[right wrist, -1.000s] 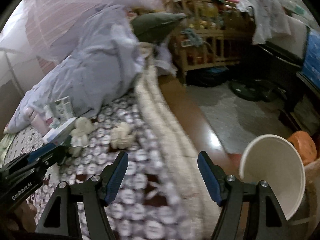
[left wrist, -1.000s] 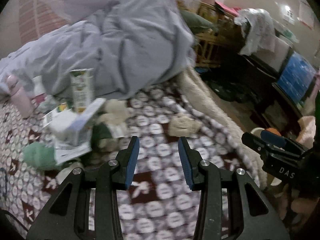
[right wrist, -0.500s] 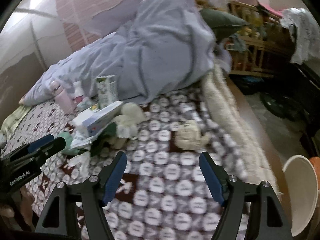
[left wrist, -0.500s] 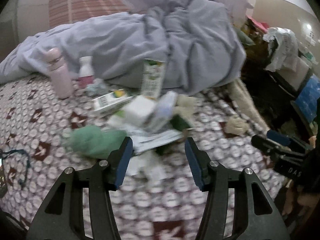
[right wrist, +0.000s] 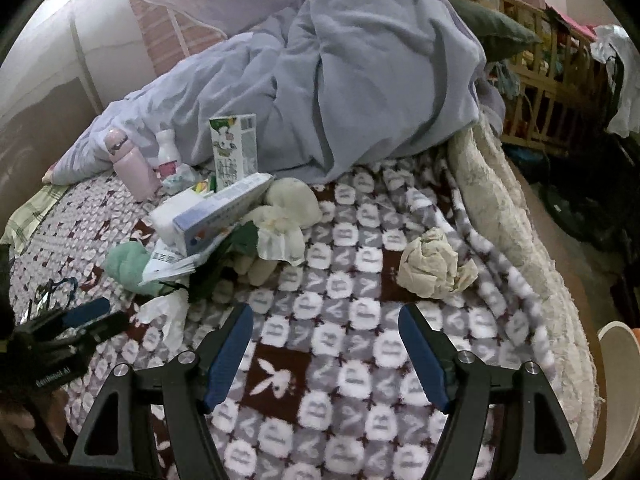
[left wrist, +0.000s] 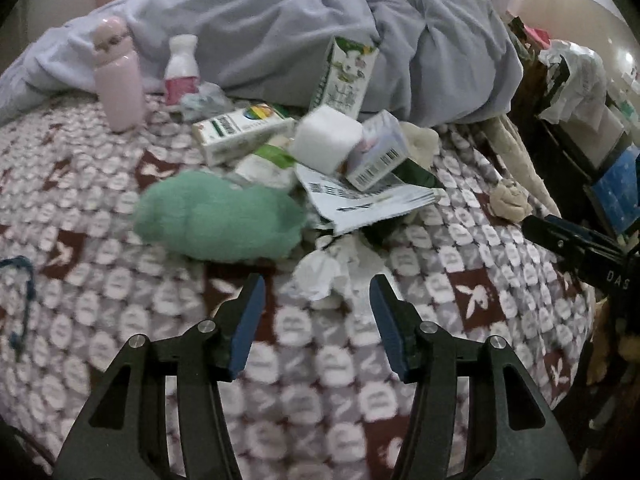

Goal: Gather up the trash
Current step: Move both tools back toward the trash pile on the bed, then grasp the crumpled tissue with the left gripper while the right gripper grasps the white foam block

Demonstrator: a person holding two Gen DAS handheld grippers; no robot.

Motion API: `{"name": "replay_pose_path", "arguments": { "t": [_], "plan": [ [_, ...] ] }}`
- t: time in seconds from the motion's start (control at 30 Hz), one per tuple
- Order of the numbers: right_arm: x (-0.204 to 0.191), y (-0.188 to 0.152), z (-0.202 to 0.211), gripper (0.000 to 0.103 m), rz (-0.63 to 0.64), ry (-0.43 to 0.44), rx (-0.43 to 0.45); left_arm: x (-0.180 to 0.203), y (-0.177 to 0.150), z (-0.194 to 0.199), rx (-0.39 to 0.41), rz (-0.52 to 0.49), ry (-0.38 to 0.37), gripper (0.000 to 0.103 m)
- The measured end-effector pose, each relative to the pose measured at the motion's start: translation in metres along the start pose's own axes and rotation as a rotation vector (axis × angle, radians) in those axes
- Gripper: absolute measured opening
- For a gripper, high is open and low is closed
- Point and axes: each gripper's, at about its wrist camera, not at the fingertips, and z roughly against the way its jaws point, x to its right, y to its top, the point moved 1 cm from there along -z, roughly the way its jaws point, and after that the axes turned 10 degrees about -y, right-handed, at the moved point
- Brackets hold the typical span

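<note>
A heap of trash lies on the patterned bed blanket: an upright milk carton, a flat green-and-white box, a white cube, a barcoded box, printed paper and crumpled white tissue. My left gripper hangs open just short of that tissue, nothing between its fingers. A beige paper ball lies apart to the right. My right gripper is open and empty, the ball just beyond its right finger. The left gripper also shows at the right wrist view's lower left.
A green fuzzy cloth, a pink bottle and a small white bottle sit by the heap. A lavender duvet is bunched behind. A white bin's rim stands past the bed's right edge, with cluttered wooden furniture beyond.
Both views have swung left and dropped toward the bed. The trash heap now fills the left view, the paper ball sits nearer the right gripper. The left jaws stand wider than a second ago.
</note>
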Motion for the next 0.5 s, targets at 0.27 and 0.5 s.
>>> {"name": "replay_pose_path", "arguments": {
  "t": [0.27, 0.5],
  "plan": [
    [-0.002, 0.013, -0.023, 0.073, -0.021, 0.054, -0.035, 0.002, 0.014, -0.042, -0.005, 0.017, -0.013, 0.053],
    [-0.025, 0.024, -0.036, 0.073, 0.004, 0.129, -0.045, -0.012, 0.01, -0.045, -0.052, 0.054, -0.077, 0.009]
  ]
}}
